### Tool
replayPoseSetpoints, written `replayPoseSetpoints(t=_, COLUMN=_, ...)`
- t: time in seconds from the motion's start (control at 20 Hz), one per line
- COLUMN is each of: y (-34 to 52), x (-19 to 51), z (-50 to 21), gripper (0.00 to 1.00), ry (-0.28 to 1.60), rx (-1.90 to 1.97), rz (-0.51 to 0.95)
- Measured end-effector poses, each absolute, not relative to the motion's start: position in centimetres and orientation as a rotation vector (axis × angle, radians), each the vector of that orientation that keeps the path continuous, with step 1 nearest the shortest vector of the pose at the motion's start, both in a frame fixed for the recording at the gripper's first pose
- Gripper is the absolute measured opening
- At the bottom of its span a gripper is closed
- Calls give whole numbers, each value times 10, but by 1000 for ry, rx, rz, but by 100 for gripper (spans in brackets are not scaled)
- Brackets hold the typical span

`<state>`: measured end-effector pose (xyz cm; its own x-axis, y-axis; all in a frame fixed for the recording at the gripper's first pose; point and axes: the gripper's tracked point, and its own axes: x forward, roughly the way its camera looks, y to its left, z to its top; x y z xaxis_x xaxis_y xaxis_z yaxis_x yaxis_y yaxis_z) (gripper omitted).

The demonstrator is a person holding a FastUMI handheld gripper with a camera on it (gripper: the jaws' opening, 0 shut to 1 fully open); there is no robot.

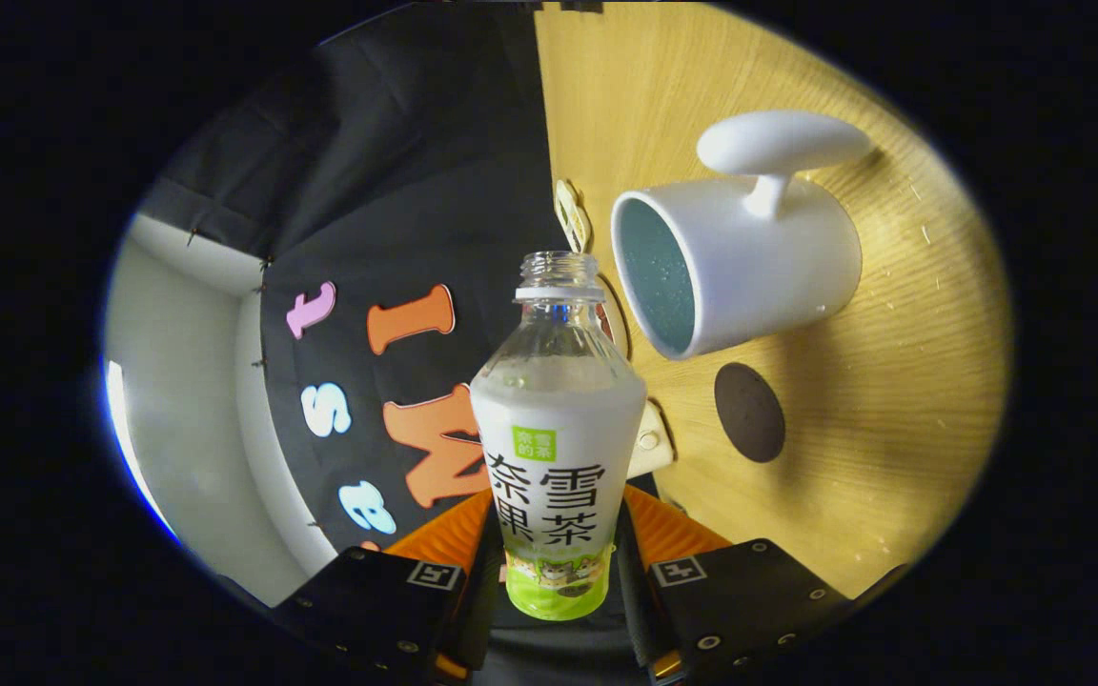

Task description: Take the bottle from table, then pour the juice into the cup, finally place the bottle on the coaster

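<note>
Bottle [558, 429] (uncapped, white-labelled): clamped between both fingers of the gripper [557, 562], neck aimed near the white cup's [735, 267] mouth. Dark round coaster [749, 412]: seen on wooden table [892, 429], beside cup.

Gripper [557, 562] clamped on bottle [557, 448], 1 finger pressing each side of its lower body. Bottle uncapped, open neck pointing ahead, toward cup's mouth. View rolled sideways: wooden table [892, 457] stands beside bottle. White cup [740, 267] just beyond neck, blue inside, handle facing camera. Dark round coaster [749, 412] near cup. Bottle's liquid level hard to judge, possibly empty.
</note>
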<state>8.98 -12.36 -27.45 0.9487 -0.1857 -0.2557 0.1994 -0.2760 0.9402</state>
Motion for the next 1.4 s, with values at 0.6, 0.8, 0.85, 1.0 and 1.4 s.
replayPoseSetpoints(t=0.6, y=-150, x=100, z=-253, gripper=58, ry=101, rx=839, rz=-334)
replayPoseSetpoints(t=0.8, y=-149, x=116, z=-236, gripper=58, ry=99, rx=600, rz=-298)
replayPoseSetpoints(t=0.85, y=-148, x=120, z=-232, gripper=58, ry=97, rx=549, rz=-289)
replayPoseSetpoints(t=1.0, y=-144, x=132, z=-225, gripper=58, ry=103, rx=396, rz=-262)
replayPoseSetpoints(t=1.4, y=-131, x=161, z=-245, gripper=58, ry=193, rx=71, rz=-234)
